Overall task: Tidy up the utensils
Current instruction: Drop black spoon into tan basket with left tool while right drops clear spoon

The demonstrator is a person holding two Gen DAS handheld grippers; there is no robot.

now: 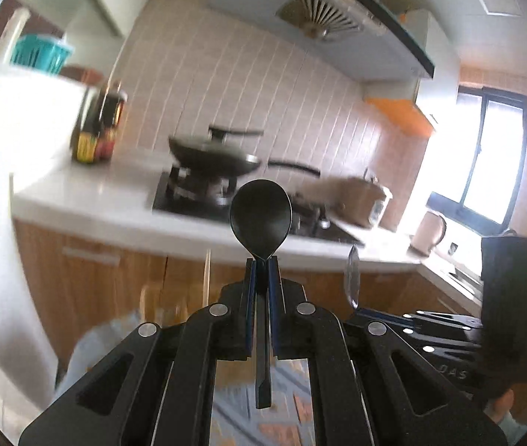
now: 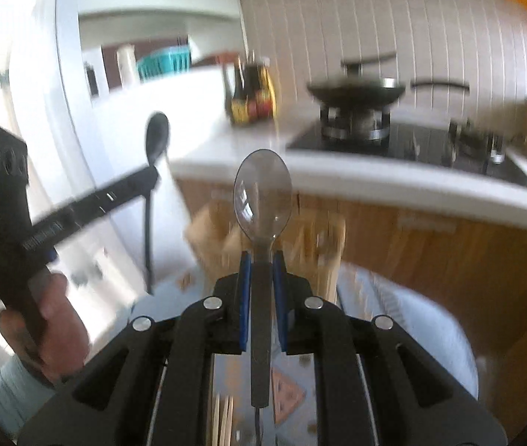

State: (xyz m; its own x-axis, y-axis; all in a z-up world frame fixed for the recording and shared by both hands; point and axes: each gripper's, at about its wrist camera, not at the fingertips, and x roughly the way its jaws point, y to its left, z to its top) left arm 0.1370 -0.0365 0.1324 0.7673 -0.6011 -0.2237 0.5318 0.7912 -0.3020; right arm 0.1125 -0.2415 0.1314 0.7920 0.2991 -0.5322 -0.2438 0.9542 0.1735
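1. Left tongs pinch the black spoon by its neck — bowl upright, handle hanging back between the fingers.
2. Right tongs pinch the clear spoon the same way.
3. Both spoons are held in open air, well short of the worktop edge; the wok and sauce bottles stand far off.

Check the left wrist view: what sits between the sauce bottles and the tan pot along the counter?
In the left wrist view, the dark lidded wok on the black gas hob sits between the sauce bottles and the tan pot; the right wrist view agrees.
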